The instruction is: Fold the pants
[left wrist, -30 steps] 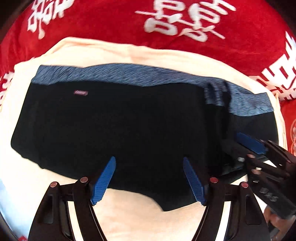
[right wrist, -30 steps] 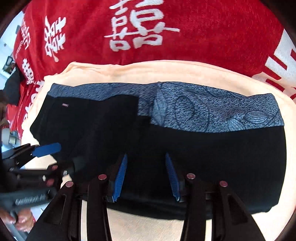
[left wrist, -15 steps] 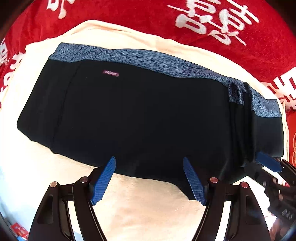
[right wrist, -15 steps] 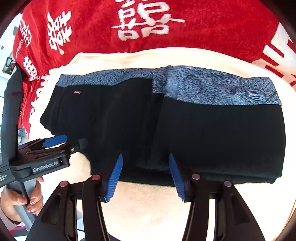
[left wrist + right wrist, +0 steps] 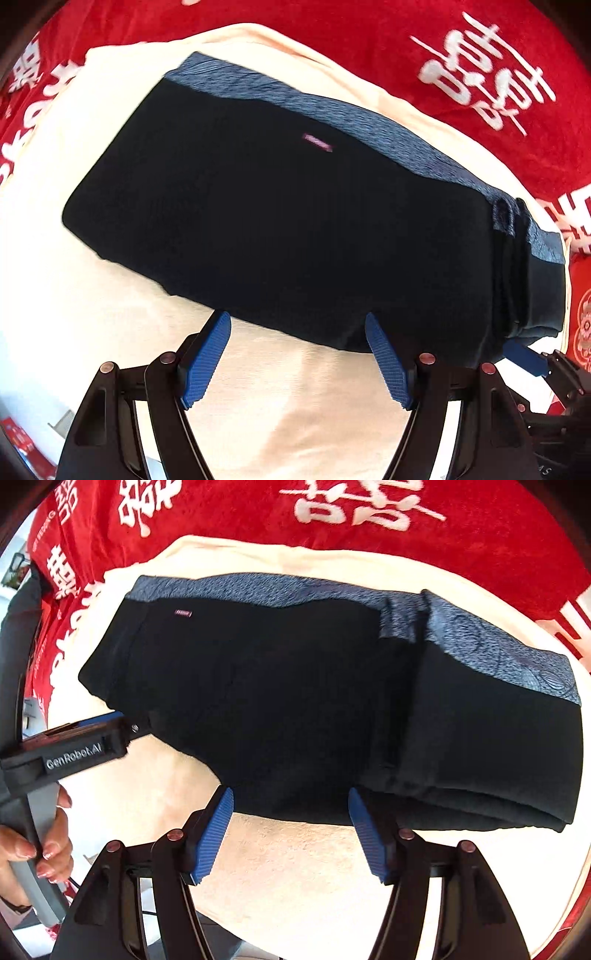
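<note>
The black pants [image 5: 280, 229] with a blue patterned waistband [image 5: 369, 122] lie folded into a flat rectangle on a cream cloth [image 5: 110, 314]; they also show in the right wrist view [image 5: 295, 701]. A small pink label [image 5: 183, 613] sits near the waistband. My left gripper [image 5: 297, 358] is open and empty, just short of the near edge. My right gripper [image 5: 290, 834] is open and empty at the near edge too. One blue fingertip of the right gripper [image 5: 524, 356] shows in the left wrist view at the pants' right end.
A red blanket with white characters [image 5: 369, 524] lies under and behind the cream cloth. The left gripper's black body [image 5: 74, 753] and the hand holding it [image 5: 48, 834] show at the left of the right wrist view.
Both grippers have pulled back off the pants toward the near edge. The right gripper has opened wider and let go of the fabric. The pants lie flatter.
</note>
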